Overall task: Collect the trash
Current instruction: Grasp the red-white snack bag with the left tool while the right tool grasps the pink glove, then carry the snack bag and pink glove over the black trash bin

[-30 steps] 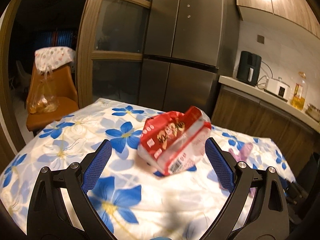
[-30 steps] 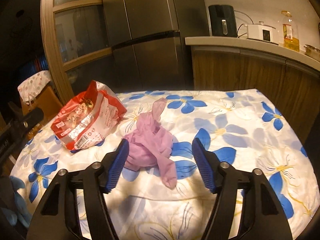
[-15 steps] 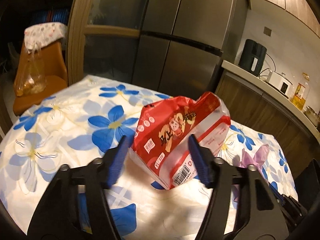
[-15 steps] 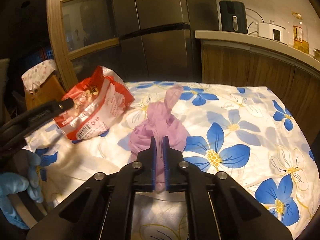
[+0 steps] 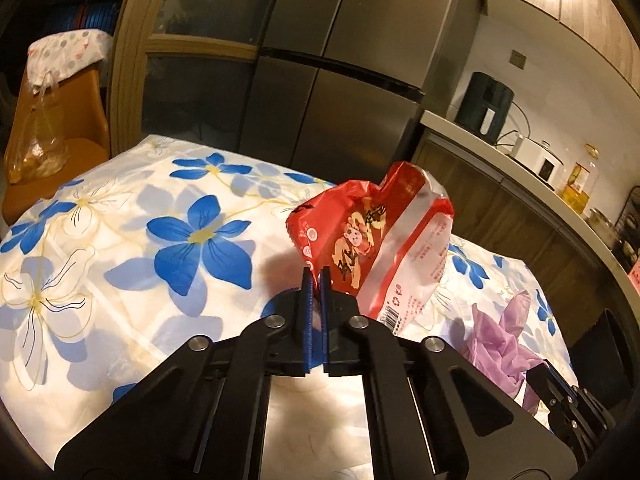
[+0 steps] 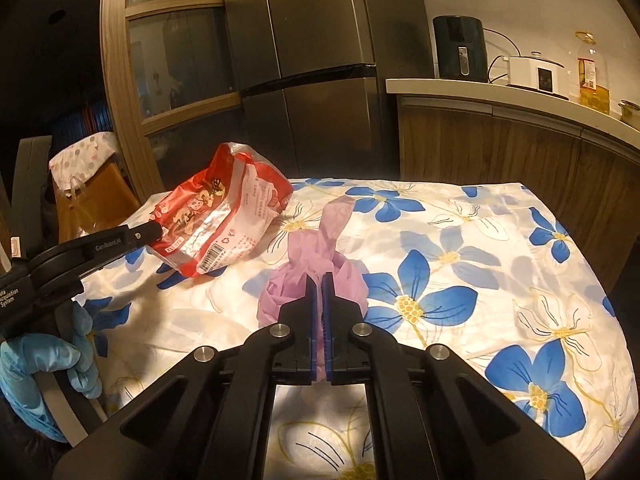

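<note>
At the table's left edge, in the right wrist view, a hand in a blue glove [image 6: 38, 364] holds the left gripper [image 6: 154, 234], whose black arm reaches in over the flowered tablecloth [image 6: 500, 280]. Its fingers have just been closing and now stand pinched together on the near lower corner of the red snack bag [image 6: 224, 224]. In the left wrist view the blue pads [image 5: 306, 312] press a fold of the red snack bag [image 5: 372, 248] between them, and the rest of the bag rises crumpled above the fingertips, its barcode end low and toward the right. From the right wrist view the bag sits toward the far left corner of the table, tilted, with its open end pointing at the far edge.

Just right of the bag, about midway across the table and nearer the near edge, lies the purple plastic glove [image 6: 316, 264], bunched into a lump with one finger sticking up toward the far edge. The right gripper [image 6: 319, 308] has its fingers squeezed narrow on the near side of that lump, with purple film showing in the thin slit between the pads. In the left wrist view the same glove [image 5: 500, 332] appears low on the right, with the right gripper [image 5: 560, 388] on its near end.

The right half of the table carries only the cloth.
</note>
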### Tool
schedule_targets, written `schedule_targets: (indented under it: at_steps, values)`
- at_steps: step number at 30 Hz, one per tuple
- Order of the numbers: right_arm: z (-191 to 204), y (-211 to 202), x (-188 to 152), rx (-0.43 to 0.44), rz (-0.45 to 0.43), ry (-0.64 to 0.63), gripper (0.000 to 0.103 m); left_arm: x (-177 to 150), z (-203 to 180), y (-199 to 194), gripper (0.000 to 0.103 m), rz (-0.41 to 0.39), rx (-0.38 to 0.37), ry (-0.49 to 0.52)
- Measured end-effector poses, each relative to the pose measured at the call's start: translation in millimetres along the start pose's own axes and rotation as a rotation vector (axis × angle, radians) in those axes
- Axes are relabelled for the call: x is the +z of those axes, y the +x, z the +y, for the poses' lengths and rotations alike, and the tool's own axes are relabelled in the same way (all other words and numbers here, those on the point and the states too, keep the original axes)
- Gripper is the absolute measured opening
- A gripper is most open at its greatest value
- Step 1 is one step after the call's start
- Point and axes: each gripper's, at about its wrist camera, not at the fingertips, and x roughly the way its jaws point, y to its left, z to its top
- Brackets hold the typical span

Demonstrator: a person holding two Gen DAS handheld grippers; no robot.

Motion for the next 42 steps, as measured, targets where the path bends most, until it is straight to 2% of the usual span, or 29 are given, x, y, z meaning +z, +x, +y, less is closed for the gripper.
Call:
schedule_targets:
  at_steps: [7,19,30,42]
  values:
    - [-7,-14,-1,0.005,-0.02,0.006,0.002,-5,-15,-29,0.0,-0.064,-0.008,0.035]
    - [-29,-78,4,-0.015,-0.126,0.014,0.001,-26,-60,-101,0.0,-0.173,0.027,0.106]
    - [-60,-144,6,-0.081,-0.207,0.032,0.001,-36,-112,-140,0.0,-0.199,-0.044,0.134]
    - [-116,-194,-1,-0.201,-0.257,0.089,0.001,-56,-188,-151,0.0,-0.189,-0.139,0.207]
